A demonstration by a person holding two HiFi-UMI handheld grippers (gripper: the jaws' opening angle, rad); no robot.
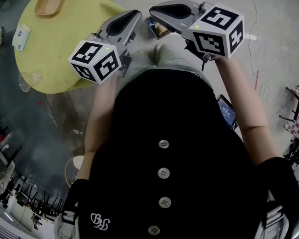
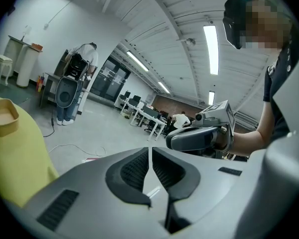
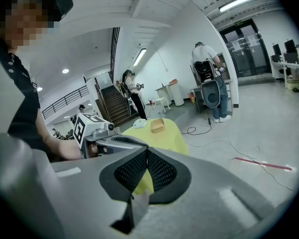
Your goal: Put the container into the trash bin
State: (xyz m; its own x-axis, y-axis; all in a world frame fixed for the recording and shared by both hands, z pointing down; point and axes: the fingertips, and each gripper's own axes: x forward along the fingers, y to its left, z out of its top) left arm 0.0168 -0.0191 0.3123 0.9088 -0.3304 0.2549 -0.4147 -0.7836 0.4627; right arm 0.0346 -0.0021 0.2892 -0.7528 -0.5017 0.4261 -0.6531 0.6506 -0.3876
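Jaws pressed together, left gripper (image 1: 137, 15) and right gripper (image 1: 152, 10) near yellow table (image 1: 65, 49), grey floor (image 1: 269, 14).

Table at the upper left of the head view, grippers to its right.
On the table (image 1: 74, 24), the tray (image 1: 49, 4) lay near the top edge of the frame, the box (image 1: 21, 37) at the left rim, and the container (image 1: 27, 80) at the lower-left rim. The left gripper (image 1: 135, 18) overlapped the table's right edge, and the right gripper (image 1: 154, 11) was just right of it.
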